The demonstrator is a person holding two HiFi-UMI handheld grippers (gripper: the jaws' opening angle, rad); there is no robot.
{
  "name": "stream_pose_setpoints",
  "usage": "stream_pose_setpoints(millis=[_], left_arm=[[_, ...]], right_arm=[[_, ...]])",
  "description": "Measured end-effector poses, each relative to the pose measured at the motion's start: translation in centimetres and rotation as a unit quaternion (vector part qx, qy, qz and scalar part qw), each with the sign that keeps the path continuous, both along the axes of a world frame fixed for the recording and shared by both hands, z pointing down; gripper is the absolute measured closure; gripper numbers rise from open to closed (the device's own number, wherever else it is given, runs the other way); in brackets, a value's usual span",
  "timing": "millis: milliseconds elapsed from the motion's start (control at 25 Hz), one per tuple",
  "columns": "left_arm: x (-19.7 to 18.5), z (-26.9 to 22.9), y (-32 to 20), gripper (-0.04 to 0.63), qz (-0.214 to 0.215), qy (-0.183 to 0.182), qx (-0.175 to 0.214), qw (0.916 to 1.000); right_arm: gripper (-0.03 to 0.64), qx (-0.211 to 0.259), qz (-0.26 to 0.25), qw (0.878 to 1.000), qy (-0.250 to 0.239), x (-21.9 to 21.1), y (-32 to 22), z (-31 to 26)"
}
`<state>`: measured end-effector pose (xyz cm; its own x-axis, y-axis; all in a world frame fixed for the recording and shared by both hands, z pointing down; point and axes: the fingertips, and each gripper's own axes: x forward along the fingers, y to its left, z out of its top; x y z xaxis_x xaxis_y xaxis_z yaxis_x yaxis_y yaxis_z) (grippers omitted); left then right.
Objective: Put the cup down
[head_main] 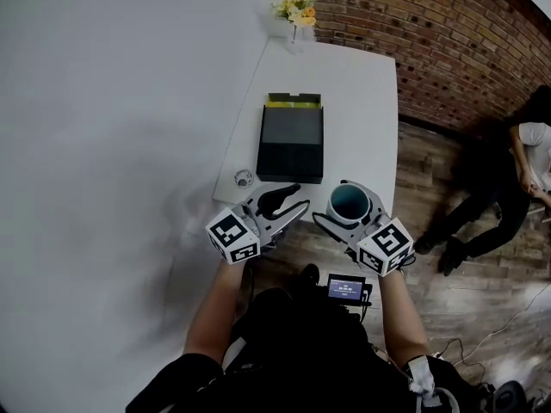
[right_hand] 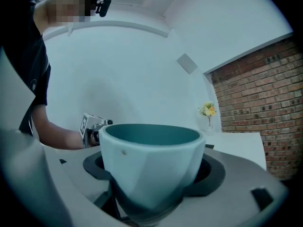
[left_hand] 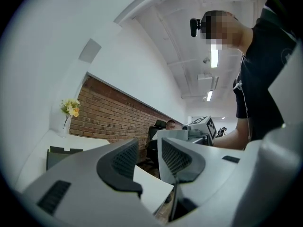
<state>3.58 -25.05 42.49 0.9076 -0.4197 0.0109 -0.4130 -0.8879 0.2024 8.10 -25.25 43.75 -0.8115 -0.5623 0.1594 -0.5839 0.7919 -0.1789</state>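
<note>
White table point(head_main: 366, 93), near-right corner is what matters. Right gripper point(head_main: 351, 209) jaws clamp the cup point(right_hand: 150, 164) by its sides, upright, mouth up, right at the table's near edge. Bare top lies just beyond, right of the black box point(head_main: 293, 140). Left gripper point(head_main: 290, 201) is empty, jaws apart, just left.

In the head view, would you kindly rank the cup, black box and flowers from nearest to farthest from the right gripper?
1. Cup, held between its jaws.
2. Black box, ahead on the table.
3. Flowers, at the far end.
</note>
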Motion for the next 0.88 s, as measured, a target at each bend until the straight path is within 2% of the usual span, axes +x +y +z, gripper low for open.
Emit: stream_pose_setpoints(millis=[360, 880], left_arm=[[-1.7, 0.7, -2.3, 0.451, 0.004, -0.014, 0.0, 0.9999], [-1.7, -0.3, -2.1, 0.451, 0.011, -0.028, 0.002, 0.9995]], right_arm=[[0.204, -0.006, 0.001, 1.0, -0.002, -2.1, -2.5, 0.4], [0.204, 0.01, 0.0, 1.0, 0.012, -2.6, -2.4, -1.1]])
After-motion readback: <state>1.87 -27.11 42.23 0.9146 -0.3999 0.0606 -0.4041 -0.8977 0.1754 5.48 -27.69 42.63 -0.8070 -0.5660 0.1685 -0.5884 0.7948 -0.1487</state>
